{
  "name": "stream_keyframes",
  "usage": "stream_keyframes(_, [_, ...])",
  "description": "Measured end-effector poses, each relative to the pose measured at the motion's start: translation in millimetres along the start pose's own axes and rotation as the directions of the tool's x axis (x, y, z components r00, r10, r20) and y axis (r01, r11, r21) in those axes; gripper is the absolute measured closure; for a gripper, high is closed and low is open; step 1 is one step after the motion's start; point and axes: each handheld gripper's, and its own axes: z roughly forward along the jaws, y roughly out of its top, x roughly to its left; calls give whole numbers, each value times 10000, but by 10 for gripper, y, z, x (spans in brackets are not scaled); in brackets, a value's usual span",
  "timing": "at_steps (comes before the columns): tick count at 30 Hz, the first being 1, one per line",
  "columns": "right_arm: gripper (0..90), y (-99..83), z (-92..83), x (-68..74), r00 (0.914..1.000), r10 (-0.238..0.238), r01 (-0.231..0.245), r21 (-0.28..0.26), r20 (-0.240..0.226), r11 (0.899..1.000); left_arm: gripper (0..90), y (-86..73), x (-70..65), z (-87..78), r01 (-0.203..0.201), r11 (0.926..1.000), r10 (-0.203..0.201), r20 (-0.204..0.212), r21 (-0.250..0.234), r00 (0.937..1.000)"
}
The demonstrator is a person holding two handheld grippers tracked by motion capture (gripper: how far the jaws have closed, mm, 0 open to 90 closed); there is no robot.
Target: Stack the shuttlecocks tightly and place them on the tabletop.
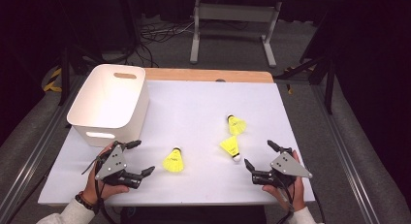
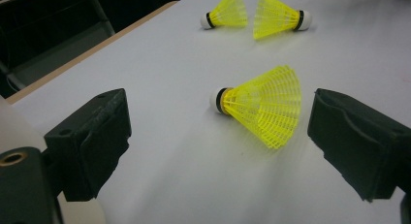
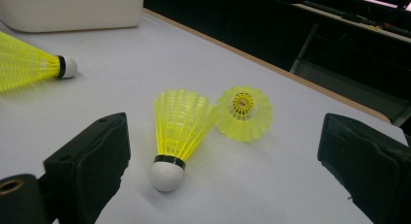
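Three yellow shuttlecocks lie on the white desk (image 1: 203,122). Left shuttlecock (image 1: 174,160) sits near the front, w/ the left hand-held gripper (image 1: 144,158) just beside it, jaws spread wide, nothing pinched; in the left gripper view it lies between and ahead of the jaws. Middle shuttlecock (image 1: 230,147) lies cork-forward, near the right hand-held gripper (image 1: 258,156), also spread, empty. Far shuttlecock (image 1: 236,124) is just behind it. White bin (image 1: 109,105) stands at back-left.

Three shuttlecocks (image 1: 174,161) right of bin (image 1: 109,105)
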Motion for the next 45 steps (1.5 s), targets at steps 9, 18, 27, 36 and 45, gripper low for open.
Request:
stream_keyframes(9, [54, 12, 10, 15, 9999, -117, 117, -28, -13, 9999, 88, -2, -30, -7, -142, 9998, 141, 75, 131, 9999])
stream_keyframes(18, [54, 14, 32, 28, 9997, -262, 262, 95, 4, 9996, 84, -4, -55, 16, -237, 9994, 231, 225, 256, 9995])
stream_keyframes(27, [58, -8, 60, 16, 9997, -232, 233, 242, -50, 9994, 125, 99, -108, 267, -1050, 9917, 985, 858, 740, 9914])
stream_keyframes(36, [68, -19, 87, 34, 9992, -384, 387, 412, -99, 9984, 200, 225, -115, 626, -2039, 9690, 1856, 1332, 1397, 9735])
stream_keyframes(45, [83, -33, 95, 38, 9985, -531, 540, 579, -158, 9969, 442, 298, -72, 812, -2724, 9460, 2371, 1981, 1759, 9511])
